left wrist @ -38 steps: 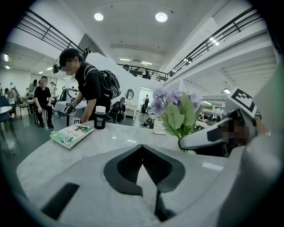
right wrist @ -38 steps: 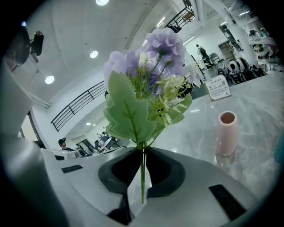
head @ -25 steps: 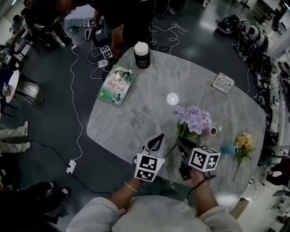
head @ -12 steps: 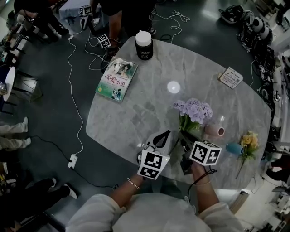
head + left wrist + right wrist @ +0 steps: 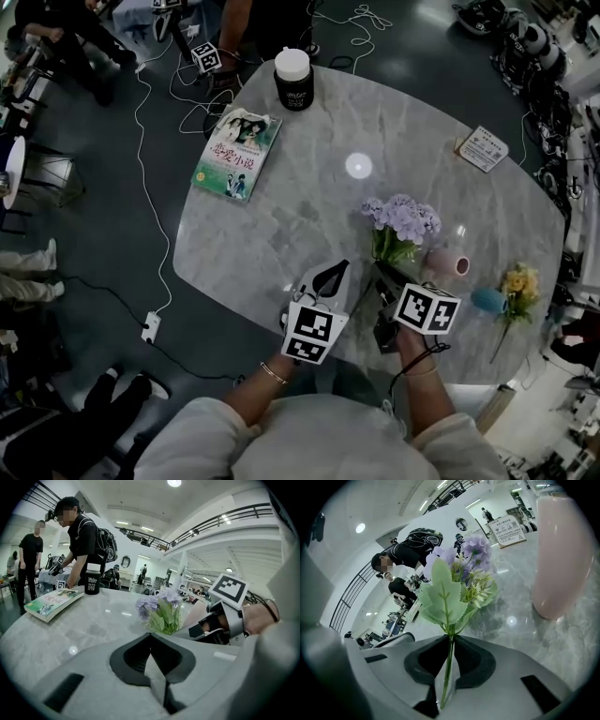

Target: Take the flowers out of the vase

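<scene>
**Out: purple flowers point(image 5: 403, 220) clear of pink vase point(image 5: 448, 264)**

A second ago the bunch half hid the pink vase. It now shows free just right of them, right of frame centre. Jaws of right gripper point(image 5: 450, 641) clamped on their stem. Jaws of left gripper point(image 5: 150, 641) together, empty. The yellow flowers point(image 5: 516, 281) already lie on the counter point(image 5: 309, 187). Looks like only the set-down remains.
</scene>
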Demonstrator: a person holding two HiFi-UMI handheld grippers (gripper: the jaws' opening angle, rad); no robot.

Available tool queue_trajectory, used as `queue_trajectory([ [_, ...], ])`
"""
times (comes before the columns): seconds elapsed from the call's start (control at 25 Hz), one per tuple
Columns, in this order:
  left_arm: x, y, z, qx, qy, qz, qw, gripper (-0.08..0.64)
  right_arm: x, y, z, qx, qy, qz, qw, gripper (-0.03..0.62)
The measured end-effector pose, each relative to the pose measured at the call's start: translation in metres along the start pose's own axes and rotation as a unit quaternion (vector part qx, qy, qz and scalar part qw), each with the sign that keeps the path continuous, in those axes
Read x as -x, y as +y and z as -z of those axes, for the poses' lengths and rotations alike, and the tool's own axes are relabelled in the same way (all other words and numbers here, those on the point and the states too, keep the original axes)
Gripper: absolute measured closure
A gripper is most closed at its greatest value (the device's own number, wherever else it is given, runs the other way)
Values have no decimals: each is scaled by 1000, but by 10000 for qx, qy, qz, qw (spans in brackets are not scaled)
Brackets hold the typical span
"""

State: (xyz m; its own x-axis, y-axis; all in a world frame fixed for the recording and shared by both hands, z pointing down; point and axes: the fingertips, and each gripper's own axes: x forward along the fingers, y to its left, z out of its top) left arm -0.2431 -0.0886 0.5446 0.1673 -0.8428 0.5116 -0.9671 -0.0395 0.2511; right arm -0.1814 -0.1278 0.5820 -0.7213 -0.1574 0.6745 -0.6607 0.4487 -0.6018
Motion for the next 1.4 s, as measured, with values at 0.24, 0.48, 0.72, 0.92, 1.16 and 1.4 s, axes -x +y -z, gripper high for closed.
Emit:
queue_trajectory([
  [0.24,-3,4,3,14,22,-14,10000,551,-3,-10,3,-229,-111,227,9994,554],
  [0.48,-3,8,6,52,17,-61,10000,551,-4,-16,8,-154,-14,528,9985,554],
  [0.72,-2,11,5,95,-8,-77,9999,551,-2,-17,7,38,-33,742,9972,536],
  [0.92,0,10,3,116,-52,-70,9999,551,3,-19,10,26,-17,820,9966,505],
  [1.16,5,8,-2,105,-116,-42,9999,551,15,-17,8,-32,-148,924,9956,486],
  [1.4,10,3,-13,43,-171,19,9998,551,37,-17,3,-90,-478,1165,9920,486],
])
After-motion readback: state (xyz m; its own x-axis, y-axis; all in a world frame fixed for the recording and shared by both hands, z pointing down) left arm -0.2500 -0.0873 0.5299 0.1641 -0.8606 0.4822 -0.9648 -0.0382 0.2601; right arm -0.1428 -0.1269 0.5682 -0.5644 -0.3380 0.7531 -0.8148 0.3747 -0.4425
